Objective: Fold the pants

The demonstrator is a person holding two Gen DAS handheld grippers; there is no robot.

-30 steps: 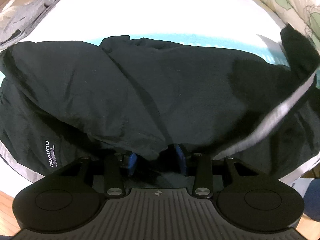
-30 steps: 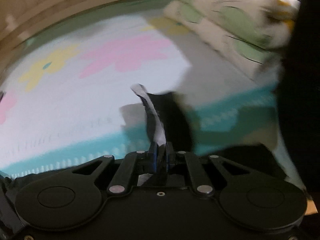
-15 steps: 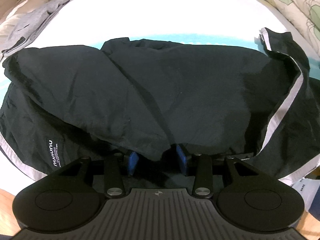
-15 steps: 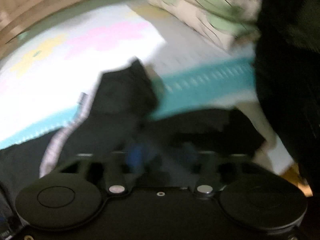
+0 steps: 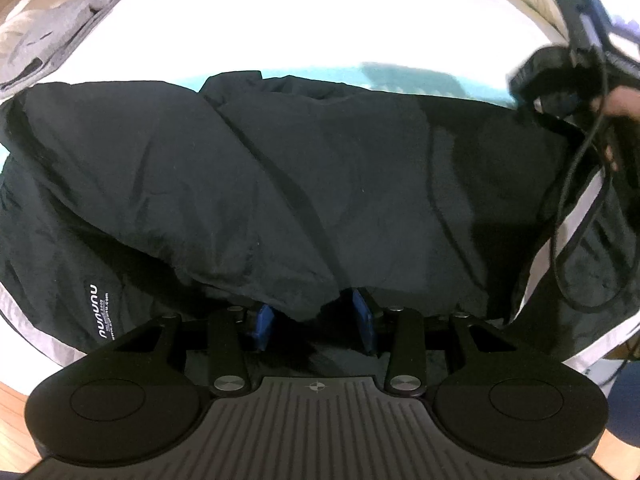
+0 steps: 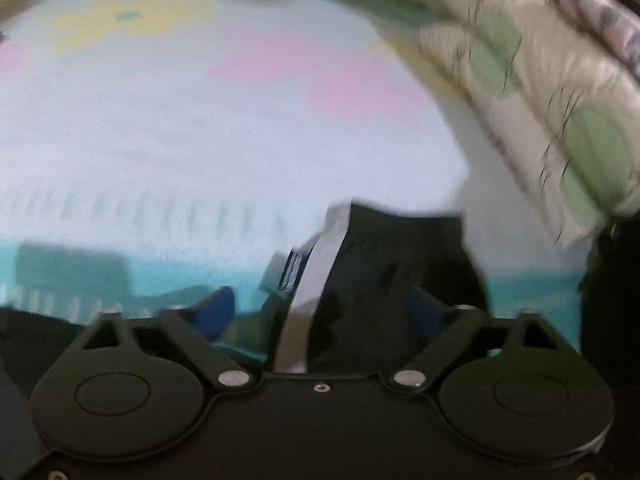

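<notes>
We had the black pants [image 5: 280,184] spread ahead of our left gripper [image 5: 316,322], one fold laid, more left. Its jaws stood apart over a cloth edge, unclamped. Our right gripper [image 6: 320,312] had just been closing, jaws apart, the striped cuff [image 6: 316,280] loose between them.

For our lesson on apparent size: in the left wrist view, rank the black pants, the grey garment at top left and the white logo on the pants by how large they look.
1. Black pants
2. Grey garment, though it lies farther from the camera, so its true size is unsure
3. White logo
</notes>
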